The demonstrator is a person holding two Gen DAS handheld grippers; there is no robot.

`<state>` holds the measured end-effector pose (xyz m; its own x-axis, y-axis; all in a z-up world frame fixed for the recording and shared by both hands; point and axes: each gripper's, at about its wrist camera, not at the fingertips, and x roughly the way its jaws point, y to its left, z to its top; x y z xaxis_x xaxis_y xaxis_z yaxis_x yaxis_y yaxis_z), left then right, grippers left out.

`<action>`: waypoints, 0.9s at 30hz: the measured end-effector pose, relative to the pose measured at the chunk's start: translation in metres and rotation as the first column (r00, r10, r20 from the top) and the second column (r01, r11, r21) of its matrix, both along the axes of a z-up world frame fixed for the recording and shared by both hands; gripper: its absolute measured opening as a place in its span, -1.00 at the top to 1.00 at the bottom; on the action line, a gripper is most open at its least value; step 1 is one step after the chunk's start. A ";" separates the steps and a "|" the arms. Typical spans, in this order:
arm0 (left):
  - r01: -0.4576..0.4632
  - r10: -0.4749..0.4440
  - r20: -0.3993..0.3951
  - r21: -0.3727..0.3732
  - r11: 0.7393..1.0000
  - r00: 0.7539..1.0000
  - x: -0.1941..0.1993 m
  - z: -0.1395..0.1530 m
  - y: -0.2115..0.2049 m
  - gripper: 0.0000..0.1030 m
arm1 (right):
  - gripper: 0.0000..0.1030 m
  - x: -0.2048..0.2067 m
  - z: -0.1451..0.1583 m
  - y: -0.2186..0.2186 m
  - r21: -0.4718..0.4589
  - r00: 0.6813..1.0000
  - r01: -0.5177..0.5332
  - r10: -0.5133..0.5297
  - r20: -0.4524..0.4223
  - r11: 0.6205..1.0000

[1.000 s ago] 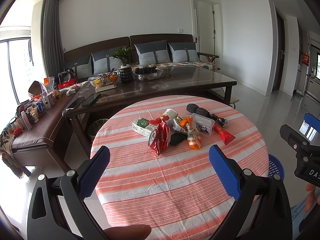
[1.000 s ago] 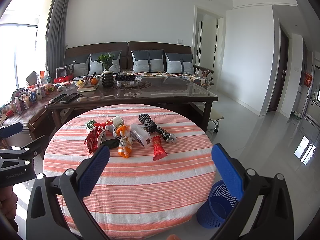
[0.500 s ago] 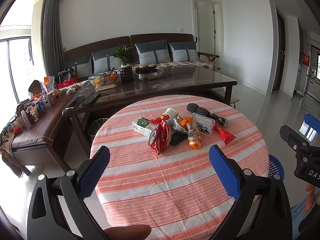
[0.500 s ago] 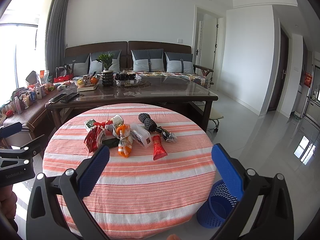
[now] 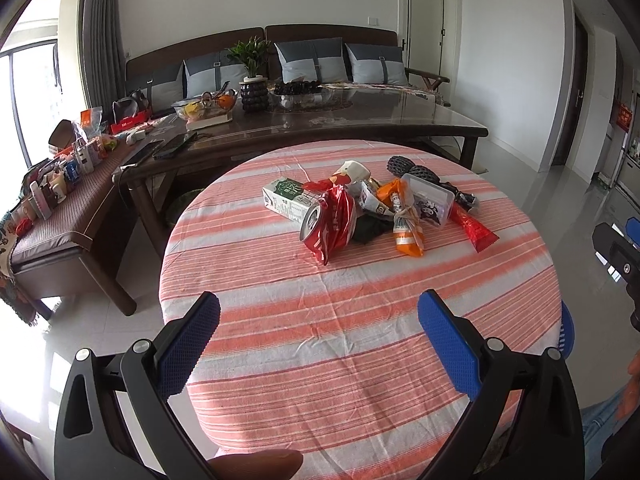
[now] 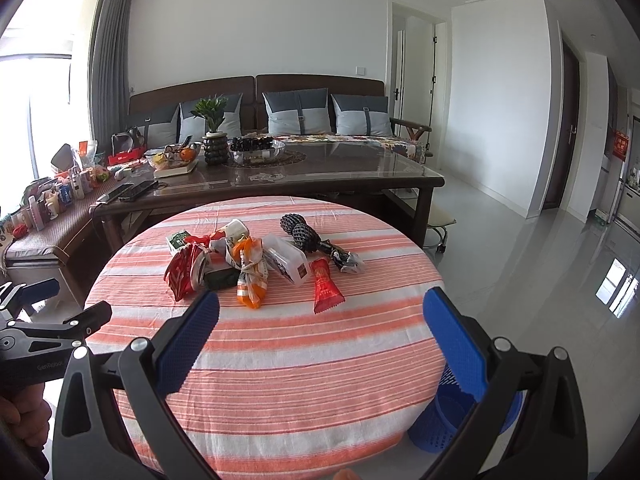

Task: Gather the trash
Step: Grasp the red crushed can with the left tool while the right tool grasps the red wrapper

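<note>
One round table (image 5: 360, 360), one blue basket (image 6: 452, 420), two red wrappers (image 6: 325, 285), one carton (image 5: 286, 198).

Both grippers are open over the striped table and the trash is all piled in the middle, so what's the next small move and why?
Probably ease the right gripper forward to the red wrapper. It lies at the pile's near right edge, apart from the rest, on the side of the blue basket standing on the floor below the table's right rim. Both grippers hold nothing.

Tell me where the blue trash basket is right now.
The blue trash basket stands on the floor at the near right edge of the round striped table, partly hidden behind the right gripper; the left wrist view shows only its rim.
</note>
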<state>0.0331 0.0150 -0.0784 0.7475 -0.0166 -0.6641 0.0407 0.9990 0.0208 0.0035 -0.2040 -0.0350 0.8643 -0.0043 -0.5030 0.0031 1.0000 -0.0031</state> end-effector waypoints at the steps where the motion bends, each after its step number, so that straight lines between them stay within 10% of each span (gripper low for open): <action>1: -0.002 0.002 -0.027 -0.007 1.000 1.000 0.007 -0.010 0.004 -0.90 | -0.91 0.007 -0.009 0.000 0.007 1.000 0.001 -0.001 -0.019 1.000; 11: 0.028 -0.026 -0.255 0.006 1.000 0.967 0.076 -0.097 0.008 -0.90 | -0.91 0.066 -0.107 0.010 -0.010 0.955 -0.050 0.045 -0.294 0.999; 27: -0.013 0.013 -0.243 0.004 1.000 0.970 0.129 -0.109 0.002 -0.92 | -0.91 0.108 -0.146 0.012 0.029 0.898 -0.097 0.100 -0.428 0.995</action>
